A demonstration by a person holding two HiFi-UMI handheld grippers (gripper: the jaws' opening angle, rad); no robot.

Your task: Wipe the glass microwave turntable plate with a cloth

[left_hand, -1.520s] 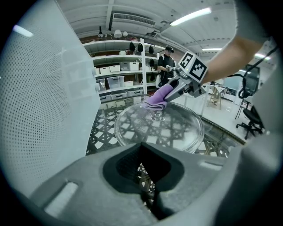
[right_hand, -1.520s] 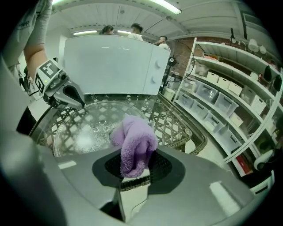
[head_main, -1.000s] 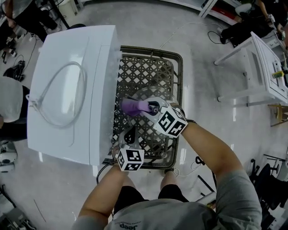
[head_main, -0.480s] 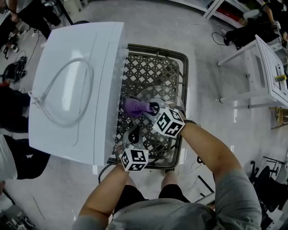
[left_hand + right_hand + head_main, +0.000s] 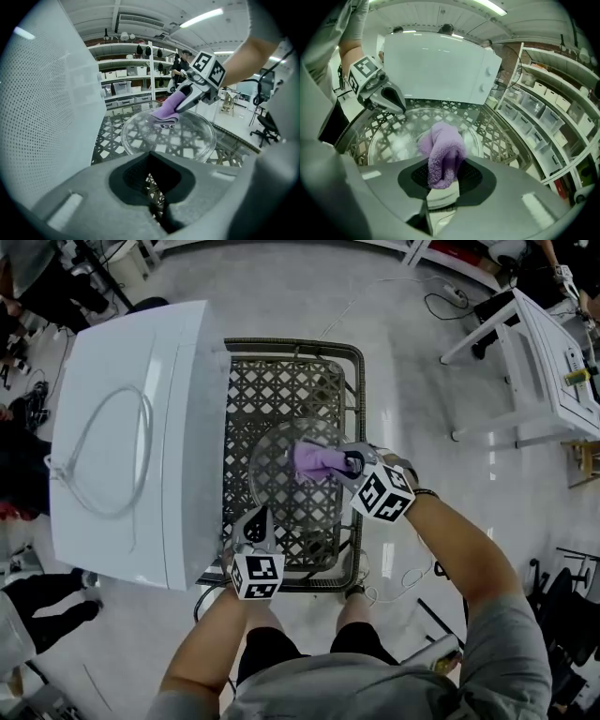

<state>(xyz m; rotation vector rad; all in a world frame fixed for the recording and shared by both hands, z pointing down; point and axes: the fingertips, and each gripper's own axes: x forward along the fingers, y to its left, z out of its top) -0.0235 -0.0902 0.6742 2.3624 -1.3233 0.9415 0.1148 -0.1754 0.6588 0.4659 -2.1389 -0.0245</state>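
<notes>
The microwave walls off the glass plate on its left side. Past the plate the lattice desk lies open. The left hand-held gripper blocks the near rim, the right hand-held gripper and cloth the far right.

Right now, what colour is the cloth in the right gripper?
Purple cloth, clearest in right gripper view.

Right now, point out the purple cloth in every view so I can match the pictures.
Head view: purple cloth just right of centre, held by the right gripper.
Left gripper view: purple cloth upper middle, on the plate's far part.
Right gripper view: purple cloth dead centre, between the jaws.
Shared landmark: the glass plate under the cloth.
</notes>
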